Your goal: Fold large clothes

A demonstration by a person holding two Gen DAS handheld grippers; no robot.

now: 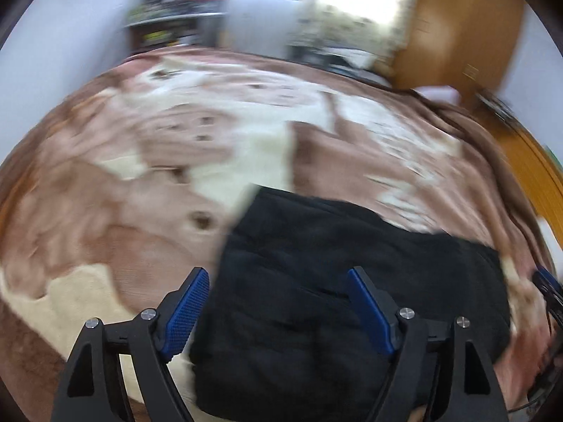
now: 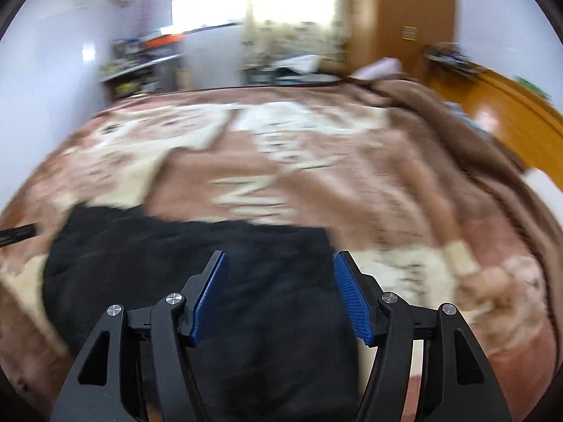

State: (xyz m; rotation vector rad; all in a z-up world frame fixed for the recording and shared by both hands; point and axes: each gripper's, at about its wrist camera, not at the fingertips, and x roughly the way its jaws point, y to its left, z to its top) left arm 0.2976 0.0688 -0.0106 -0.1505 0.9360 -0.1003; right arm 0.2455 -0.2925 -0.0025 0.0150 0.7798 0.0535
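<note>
A black garment lies folded into a thick rectangle on the bed near its front edge. It also shows in the right wrist view. My left gripper is open and empty, above the garment's left part. My right gripper is open and empty, above the garment's right part. The tip of the right gripper shows at the right edge of the left wrist view. The tip of the left gripper shows at the left edge of the right wrist view. Both views are motion-blurred.
The bed is covered by a brown and cream patterned blanket, also in the right wrist view. A wooden wardrobe and headboard stand at the right. A cluttered shelf and a bright window are at the far wall.
</note>
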